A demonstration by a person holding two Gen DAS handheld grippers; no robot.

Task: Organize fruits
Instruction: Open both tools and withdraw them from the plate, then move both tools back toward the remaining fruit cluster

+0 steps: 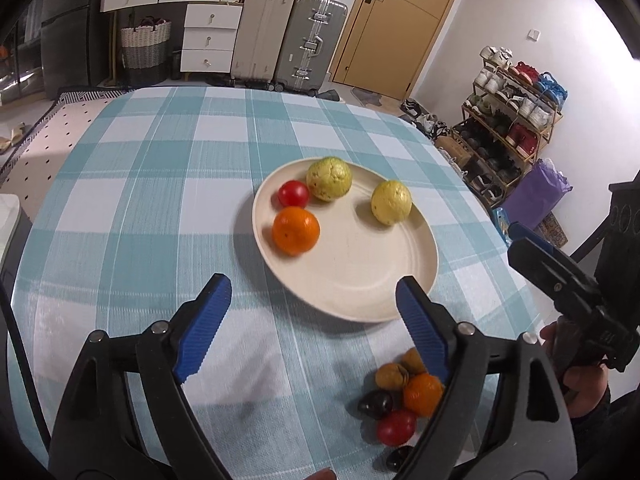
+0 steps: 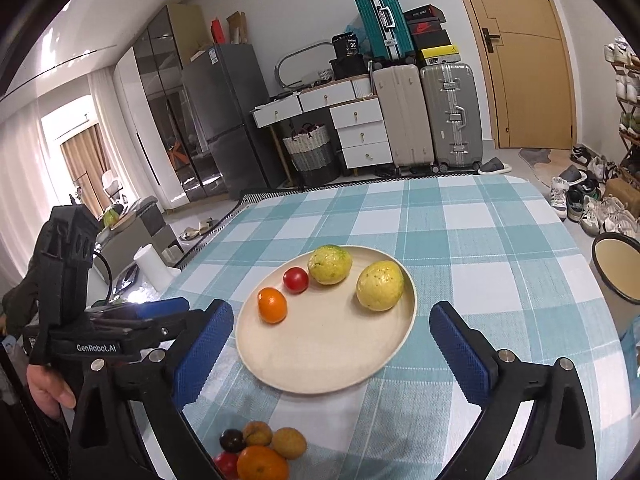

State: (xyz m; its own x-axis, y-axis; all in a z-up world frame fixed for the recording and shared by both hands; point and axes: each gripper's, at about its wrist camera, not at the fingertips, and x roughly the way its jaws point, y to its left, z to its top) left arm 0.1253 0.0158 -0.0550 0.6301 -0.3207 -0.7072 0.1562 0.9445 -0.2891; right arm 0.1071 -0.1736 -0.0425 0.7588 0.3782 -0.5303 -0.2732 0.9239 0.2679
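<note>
Right wrist view: both fingers released, plate of fruit lying beyond them

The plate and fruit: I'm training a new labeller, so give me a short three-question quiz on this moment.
1. How many fruits lie on the plate?
2. True or false: the right tongs are clamped on the orange.
3. Where is the loose pile of fruit? A) on the plate B) on the tablecloth, nearer than the plate C) in a basket

Key: 1. four, namely two yellow-green fruits, one tomato and one orange. 2. False; they stand open and empty. 3. B
</note>
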